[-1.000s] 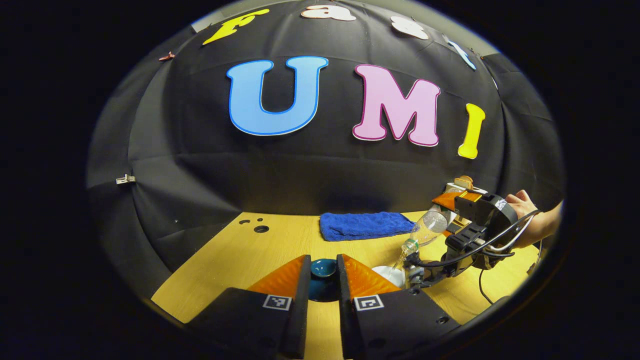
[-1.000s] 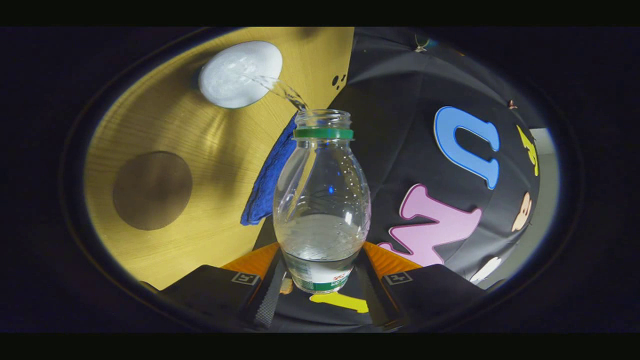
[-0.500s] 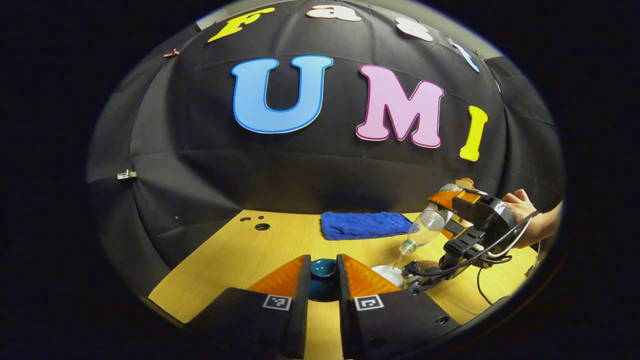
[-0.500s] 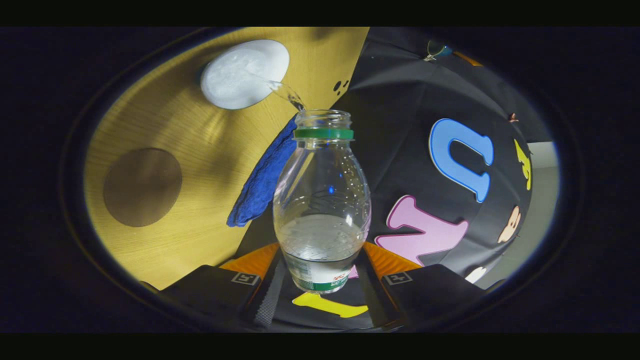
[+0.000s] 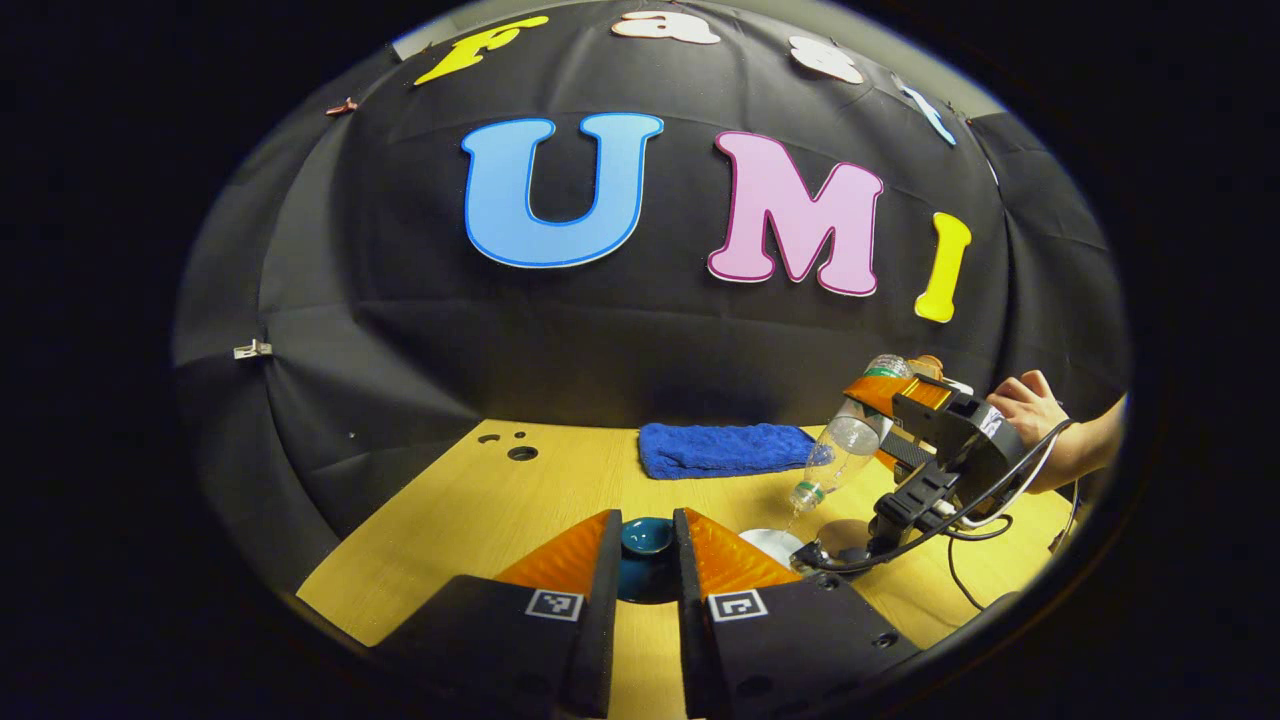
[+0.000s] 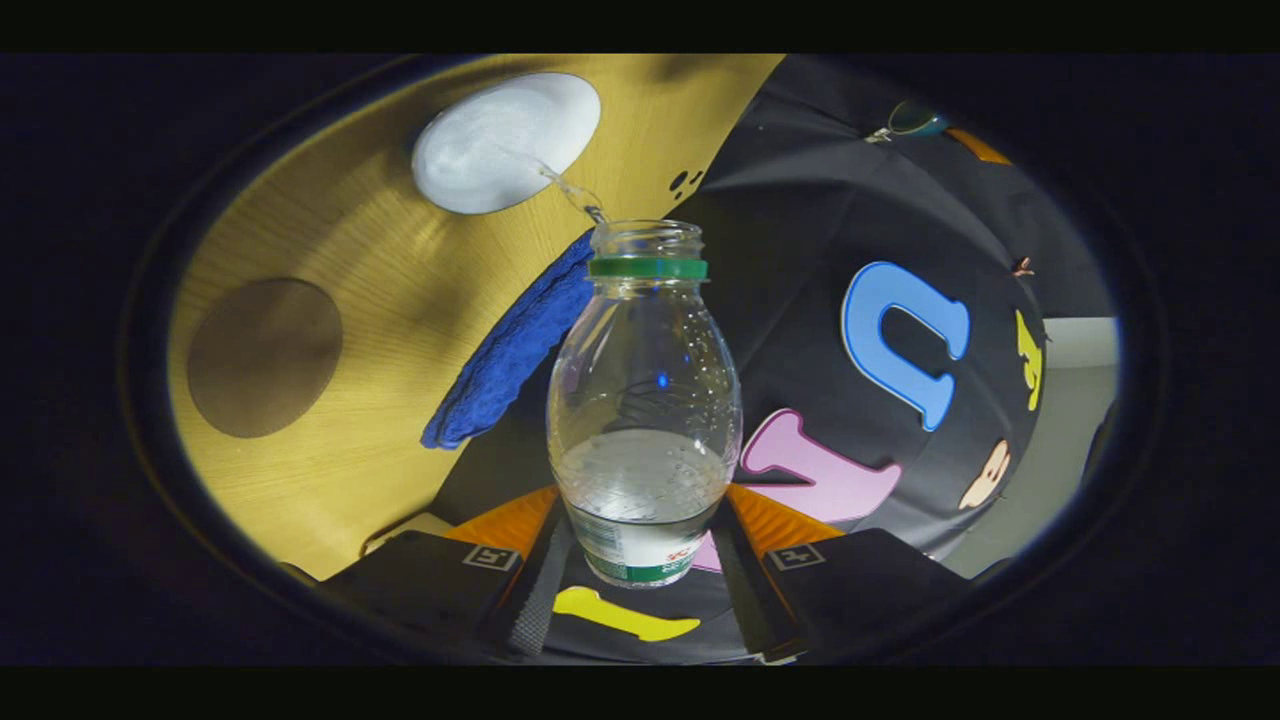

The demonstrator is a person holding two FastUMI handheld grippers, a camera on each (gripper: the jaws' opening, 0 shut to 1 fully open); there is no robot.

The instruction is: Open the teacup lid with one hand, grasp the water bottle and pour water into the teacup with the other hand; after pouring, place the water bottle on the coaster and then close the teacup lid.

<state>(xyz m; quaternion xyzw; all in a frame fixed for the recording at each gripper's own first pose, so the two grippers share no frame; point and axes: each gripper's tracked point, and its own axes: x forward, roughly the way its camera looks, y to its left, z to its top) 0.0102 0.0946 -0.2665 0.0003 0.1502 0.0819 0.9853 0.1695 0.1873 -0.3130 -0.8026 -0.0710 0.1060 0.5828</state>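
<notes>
My left gripper (image 5: 645, 524) is shut on the dark teal teacup lid (image 5: 646, 540), holding it low over the wooden table (image 5: 480, 510). Just right of it stands the open white teacup (image 5: 772, 545), also seen from above (image 6: 505, 140). My right gripper (image 6: 645, 520) is shut on the base of a clear water bottle (image 6: 645, 400) with a green neck ring. The bottle (image 5: 845, 445) is tilted mouth-down toward the cup, and a thin stream of water (image 6: 565, 188) runs into it. The round brown coaster (image 6: 265, 357) lies bare beside the cup.
A folded blue towel (image 5: 725, 450) lies at the back of the table near the wall. A person's hand (image 5: 1030, 410) holds the right gripper (image 5: 950, 445), and its black cable (image 5: 960, 570) trails over the table's right side. Small holes (image 5: 520, 453) mark the back left.
The right gripper has lifted and drawn the bottle farther from the cup, and the stream has thinned. The left gripper and the lid have stayed in place.
</notes>
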